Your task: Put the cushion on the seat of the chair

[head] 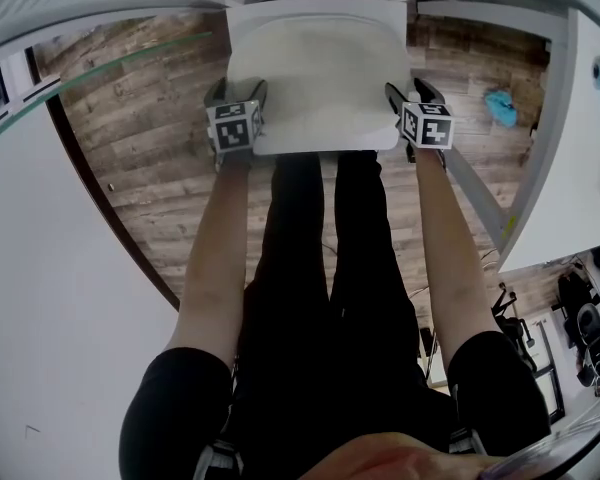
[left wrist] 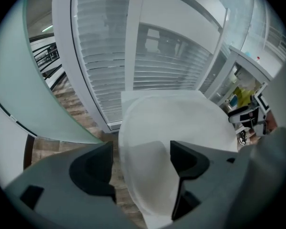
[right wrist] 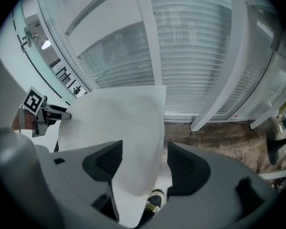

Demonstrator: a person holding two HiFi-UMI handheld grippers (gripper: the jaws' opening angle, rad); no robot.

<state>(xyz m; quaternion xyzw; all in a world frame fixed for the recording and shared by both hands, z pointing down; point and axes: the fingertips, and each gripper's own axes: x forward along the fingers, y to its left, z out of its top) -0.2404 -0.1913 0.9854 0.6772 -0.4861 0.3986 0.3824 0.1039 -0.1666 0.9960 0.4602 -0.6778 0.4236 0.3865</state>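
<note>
Atop chair, white cushion, left claw and right claw open around its edges

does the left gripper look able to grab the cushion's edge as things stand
Probably yes: the left gripper has its jaws open, with the edge of the cushion already between them. Nothing else shows in the gap, so closing should catch it.

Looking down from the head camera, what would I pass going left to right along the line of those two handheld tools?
wooden floor → left tool → white cushion → right tool → blue thing on the floor → white tabletop
</note>
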